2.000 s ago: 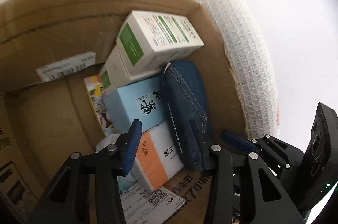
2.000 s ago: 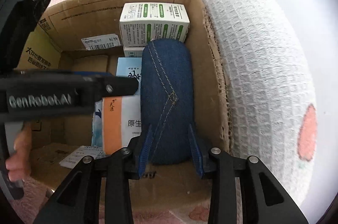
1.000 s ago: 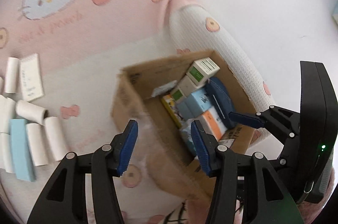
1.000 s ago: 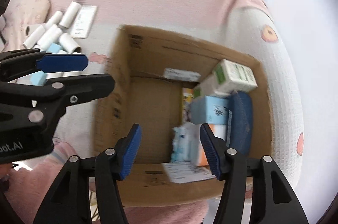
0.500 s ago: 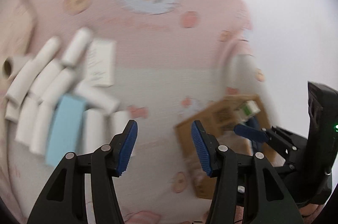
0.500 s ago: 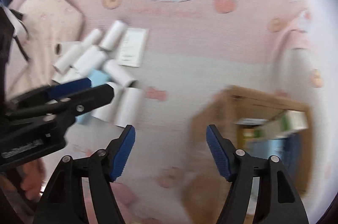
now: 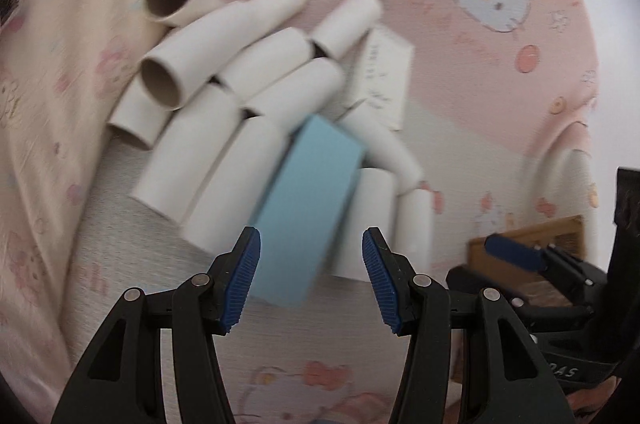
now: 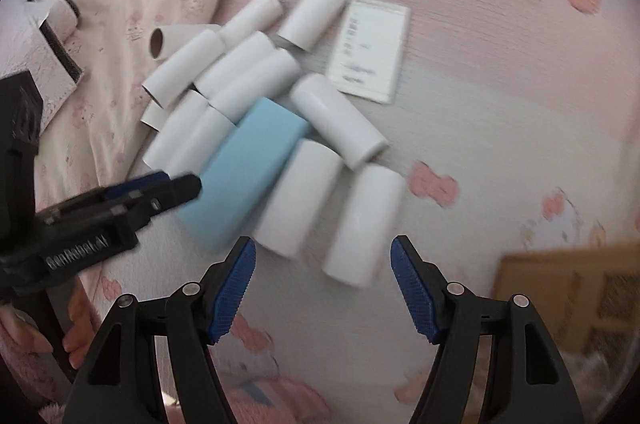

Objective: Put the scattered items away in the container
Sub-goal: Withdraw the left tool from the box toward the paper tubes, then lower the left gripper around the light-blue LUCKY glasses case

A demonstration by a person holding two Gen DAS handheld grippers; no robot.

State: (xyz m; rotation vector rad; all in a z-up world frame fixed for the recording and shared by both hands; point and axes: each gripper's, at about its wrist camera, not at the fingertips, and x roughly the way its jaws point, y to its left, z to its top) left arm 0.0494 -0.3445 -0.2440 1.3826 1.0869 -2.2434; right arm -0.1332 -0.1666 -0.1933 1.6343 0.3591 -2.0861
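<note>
While empty, both grippers [image 7: 311,276] [image 8: 323,284] agape

Each gripper was built of black plastic arms with triangular cut-outs, joined by round silver screws. The left gripper [image 7: 311,282] was fitted with ribbed blue pads [image 7: 244,278] on the inner faces of its fingers, and the same blue ribbing was seen on the right gripper [image 8: 323,290]. White lettering was printed along the black body of the left gripper where it showed in the right wrist view. A person's fingertips [image 8: 76,342] were seen beneath that body; no sleeve could be made out.
</note>
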